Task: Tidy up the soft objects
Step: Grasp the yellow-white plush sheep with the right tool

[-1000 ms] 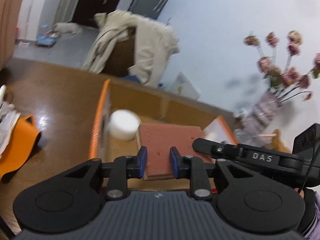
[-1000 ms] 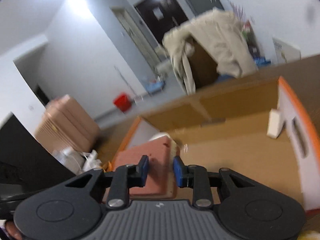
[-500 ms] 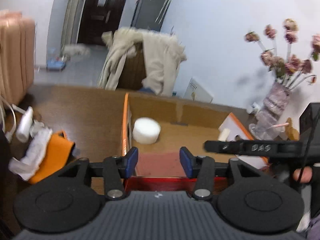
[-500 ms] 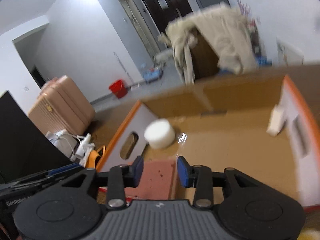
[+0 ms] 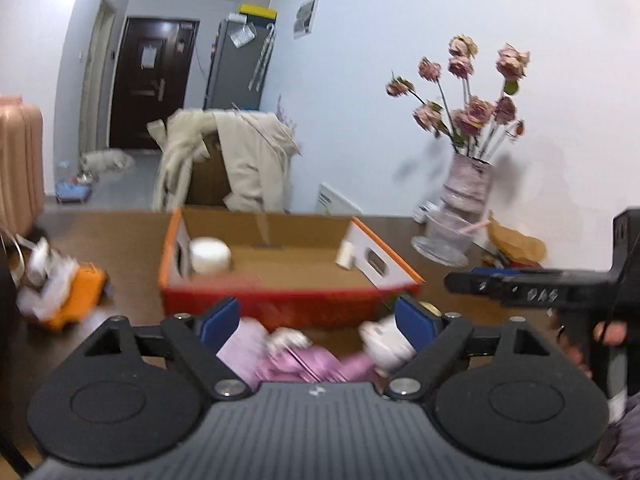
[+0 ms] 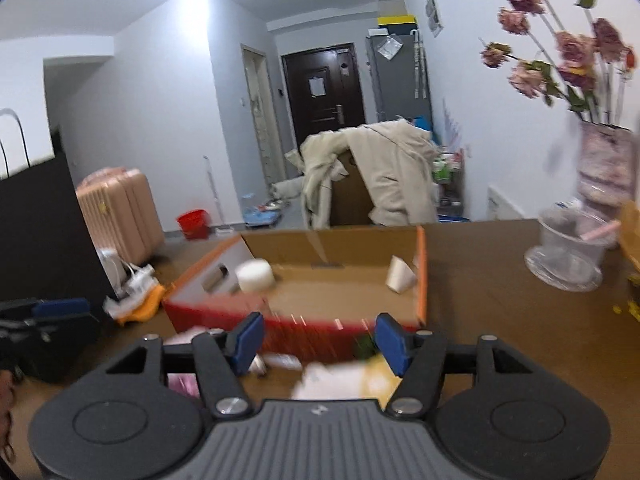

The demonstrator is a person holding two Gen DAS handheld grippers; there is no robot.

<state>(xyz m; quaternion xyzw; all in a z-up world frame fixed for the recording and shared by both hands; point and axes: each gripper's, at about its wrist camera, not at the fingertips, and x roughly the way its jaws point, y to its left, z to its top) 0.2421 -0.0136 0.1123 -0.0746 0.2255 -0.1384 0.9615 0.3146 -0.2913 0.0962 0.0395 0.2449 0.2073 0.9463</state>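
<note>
The cardboard box (image 5: 280, 264) already held a white foam roll (image 5: 210, 255) in its ten o'clock corner, a reddish sponge block (image 5: 236, 280) along the near wall and a small white piece (image 5: 345, 255) at two o'clock, so part of the sorting looked done. Outside it, at six o'clock against the front wall, a pink and white plush toy (image 5: 304, 356) and a pale soft bundle (image 6: 340, 380) waited on the table (image 6: 500, 320). The left gripper (image 5: 316, 322) was opening wide above the plush, its pads clear of it; the right gripper (image 6: 316, 338) was opening too, gripping nothing.
</note>
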